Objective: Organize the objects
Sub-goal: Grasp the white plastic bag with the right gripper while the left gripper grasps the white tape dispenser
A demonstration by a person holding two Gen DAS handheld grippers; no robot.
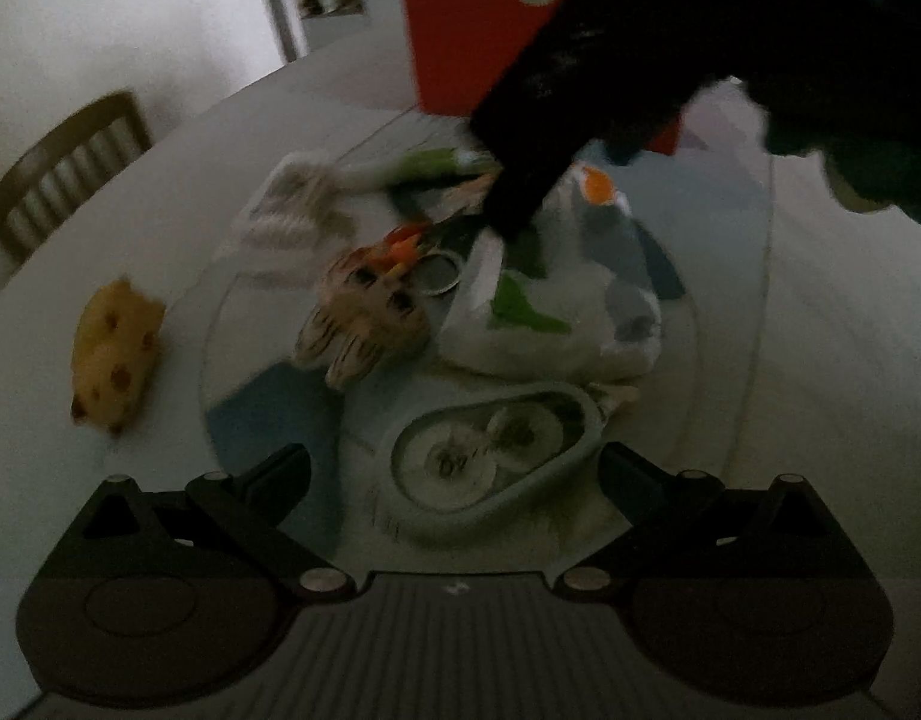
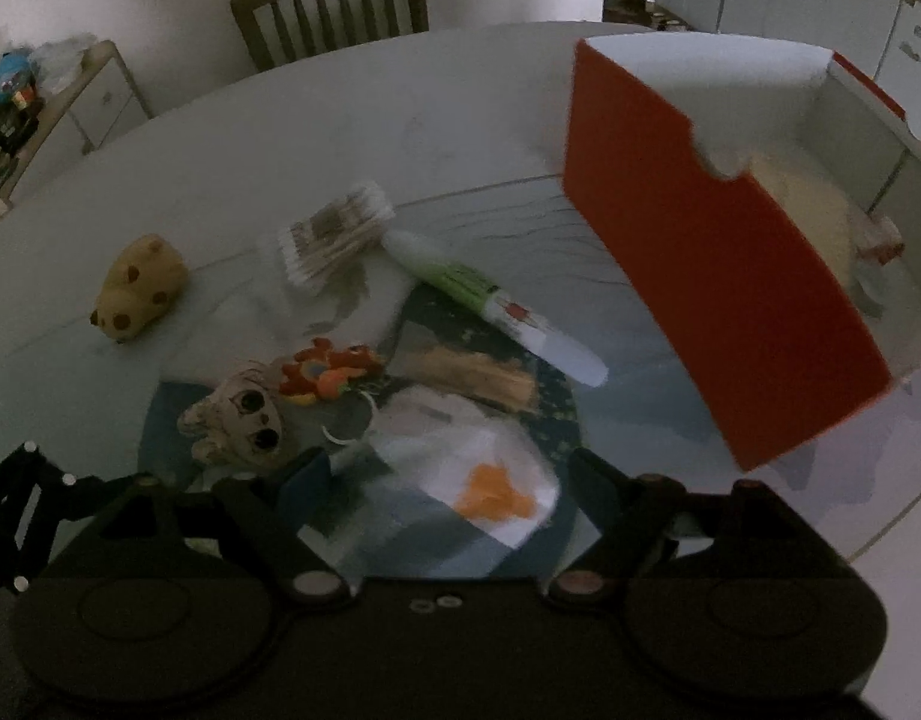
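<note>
On the tabletop (image 2: 460, 120) the loose things lie gathered toward the middle, which reads as a pile waiting to be sorted into the box. Going left to right in the right wrist view: the yellow spotted toy (image 2: 139, 288) sits alone at about nine o'clock, well apart from the rest. Next comes the packet of cotton swabs (image 2: 334, 231), just beside the blunt end of the green-and-white tube (image 2: 490, 306), which lies slanted toward five o'clock. Below them, at about seven o'clock, the big-eyed figurine (image 2: 238, 426) lies beside the orange keychain charm (image 2: 328, 375) with its ring. A brown flat packet (image 2: 466, 378) lies at centre, and the white bag with an orange patch (image 2: 484, 480) sits at six o'clock.

The right gripper (image 2: 448, 480) hovers over that bag with its jaws spread wide and nothing between them, likely lining up for a pick.

The red box (image 2: 718, 300) stands at about two o'clock, open at the top. Inside it a pale, cream-coloured mass shows, with something small and reddish at its far side; both are too blurred to name.

In the left wrist view the left gripper (image 1: 454, 468) also has its jaws spread and empty, low over a grey-green oval dish (image 1: 490, 462) at six o'clock. The dish holds something pale and blurred.
</note>
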